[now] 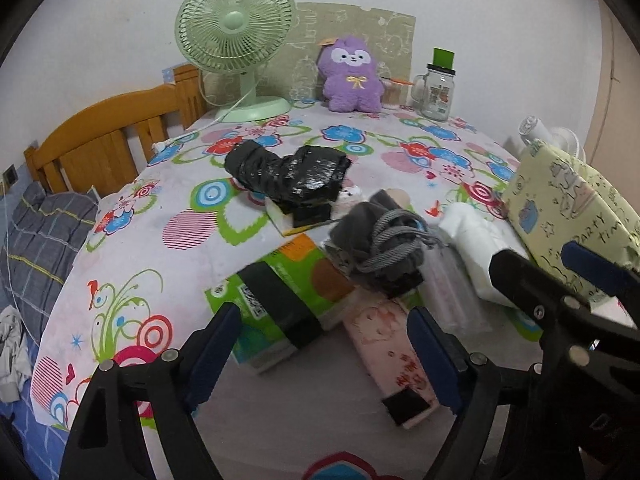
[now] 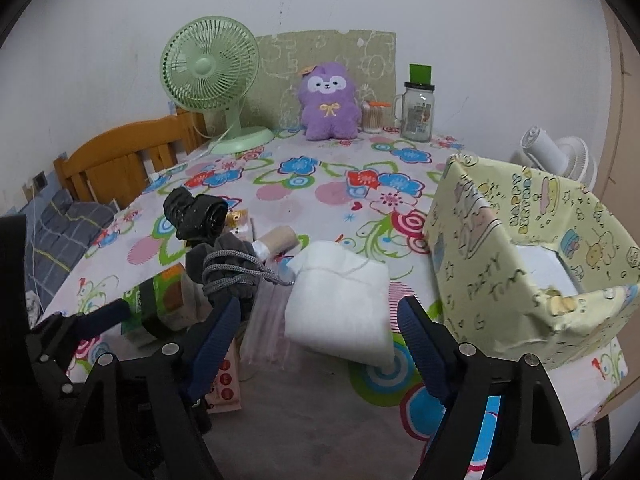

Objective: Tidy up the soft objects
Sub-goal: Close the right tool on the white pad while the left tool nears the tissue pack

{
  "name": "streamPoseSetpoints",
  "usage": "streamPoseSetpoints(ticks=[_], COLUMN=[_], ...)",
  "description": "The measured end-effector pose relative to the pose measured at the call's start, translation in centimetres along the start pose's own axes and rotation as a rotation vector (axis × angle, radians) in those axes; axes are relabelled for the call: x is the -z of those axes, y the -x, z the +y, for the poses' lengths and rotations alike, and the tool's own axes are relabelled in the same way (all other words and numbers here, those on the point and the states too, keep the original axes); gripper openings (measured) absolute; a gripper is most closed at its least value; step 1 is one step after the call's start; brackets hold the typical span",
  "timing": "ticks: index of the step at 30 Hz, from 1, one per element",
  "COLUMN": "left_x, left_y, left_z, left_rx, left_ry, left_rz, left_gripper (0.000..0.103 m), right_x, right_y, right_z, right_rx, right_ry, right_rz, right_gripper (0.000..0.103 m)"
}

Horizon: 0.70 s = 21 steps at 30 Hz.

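In the left wrist view, the left tool (image 1: 324, 354) was seen at the bottom with jaws wide, nothing gripped, the green pack (image 1: 280, 296) between them. Right of centre lay the grey bundle (image 1: 384, 244). In the right wrist view, the right tool (image 2: 320, 336) stood wide around the white cloth (image 2: 340, 304); the box (image 2: 532, 264) sat at right on the bench (image 2: 312, 196).

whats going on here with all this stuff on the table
A person holds a gripper in each hand over a table with a flowered cloth, sorting a pile of soft things. The left gripper hangs with open jaws over a green packet and a pink packet, gripping nothing. The right gripper is open around a folded white cloth, its pads not yet pressing on it. A grey cloth bundle lies beside it, and an open yellow box stands to the right.
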<state>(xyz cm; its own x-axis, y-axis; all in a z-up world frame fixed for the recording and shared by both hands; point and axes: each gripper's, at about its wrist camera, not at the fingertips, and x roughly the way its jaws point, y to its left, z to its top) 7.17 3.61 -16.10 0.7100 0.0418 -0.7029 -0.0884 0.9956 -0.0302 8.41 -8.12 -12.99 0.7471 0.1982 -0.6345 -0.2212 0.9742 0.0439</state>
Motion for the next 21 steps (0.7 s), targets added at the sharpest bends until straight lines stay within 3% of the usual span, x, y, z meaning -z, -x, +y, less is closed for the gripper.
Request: streamPoseSetpoints(ticks=[16,21], left_x=[-1.4,-1.5], left_y=[-2.6,-3.3], left_z=[0.8,0.6], left_rx=[-0.078,-0.086], left_ry=[-0.036,-0.049], left_rz=[-0.022,-0.011], left_gripper=[0.090,0.090], right_x=[-0.5,-0.5], right_y=[-4.6,-5.9], right_z=[-0.6,-1.3], right_rx=[0.020,0.035], right_ry=[-0.065,-0.092], right_rz=[0.060,0.094], right_gripper=[0.082,0.068])
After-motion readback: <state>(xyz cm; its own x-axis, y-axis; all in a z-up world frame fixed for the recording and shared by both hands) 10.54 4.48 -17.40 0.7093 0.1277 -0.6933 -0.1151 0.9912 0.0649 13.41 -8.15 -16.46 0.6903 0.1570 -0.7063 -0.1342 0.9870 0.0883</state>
